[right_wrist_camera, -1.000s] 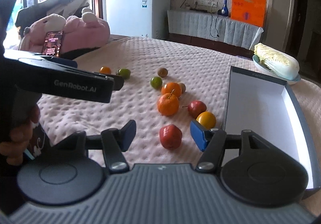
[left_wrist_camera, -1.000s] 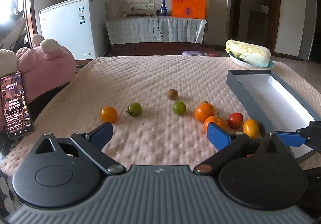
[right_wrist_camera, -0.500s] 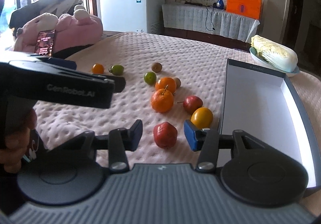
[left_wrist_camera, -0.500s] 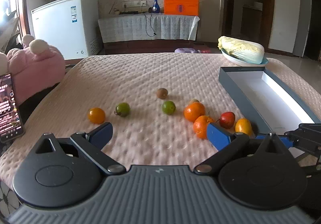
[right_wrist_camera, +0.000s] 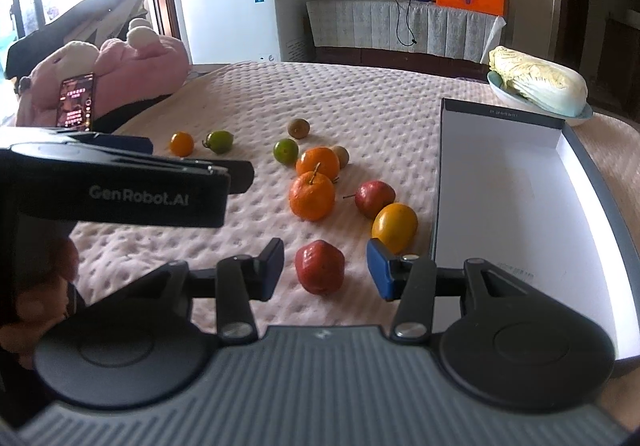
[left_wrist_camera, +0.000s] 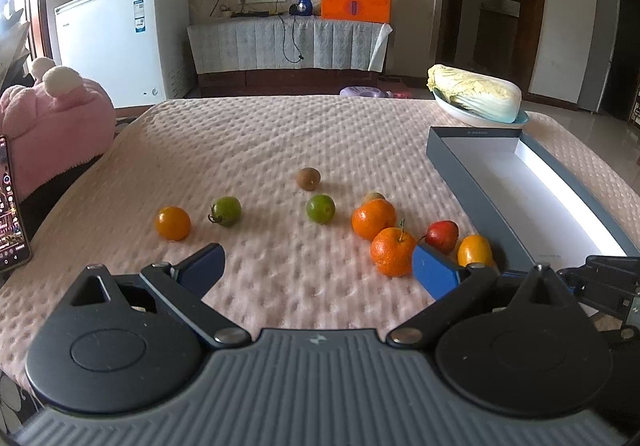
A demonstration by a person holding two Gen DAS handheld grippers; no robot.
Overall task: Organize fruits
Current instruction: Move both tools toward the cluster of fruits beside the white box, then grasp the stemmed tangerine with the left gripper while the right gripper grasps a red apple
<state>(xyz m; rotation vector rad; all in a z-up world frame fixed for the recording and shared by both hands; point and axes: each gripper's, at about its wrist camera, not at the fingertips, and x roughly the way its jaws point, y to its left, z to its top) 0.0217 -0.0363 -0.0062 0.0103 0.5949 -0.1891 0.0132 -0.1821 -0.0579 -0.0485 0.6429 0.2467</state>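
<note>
Right wrist view: near edge of table (right_wrist_camera: 360, 94) hidden behind gripper housing; pink dimpled cover, soft and quilted. Grey open box (right_wrist_camera: 508, 206) at 3 o'clock, rectangular, white matt inside, near end cut off by housing. Left gripper (left_wrist_camera: 316, 266) seen side-on at 9 o'clock here, black body blocking the cloth behind; fingers wrapped on its handle at 8 o'clock, blurred. In left wrist view, blue pads spread wide over bare cloth, nothing between, tilted downward. Right gripper (right_wrist_camera: 324, 270) likewise pitched down, pads apart either side of red fruit (right_wrist_camera: 320, 266), gap visible on both sides, no contact. Red fruit lumpy, matt, resting on cloth at centre. Same fruit hidden in left wrist view behind that gripper's right pad.

Other fruit spread from 12 to 1 o'clock of red fruit: two oranges (right_wrist_camera: 312, 196) touching, pebbled skin, nearer one with stem; yellow oval fruit (right_wrist_camera: 394, 222) smooth, just beside box wall; small red apple (right_wrist_camera: 374, 198) glossy; green round fruit (right_wrist_camera: 286, 151). Small brown fruit behind far orange mostly hidden, kind cannot tell.
</note>
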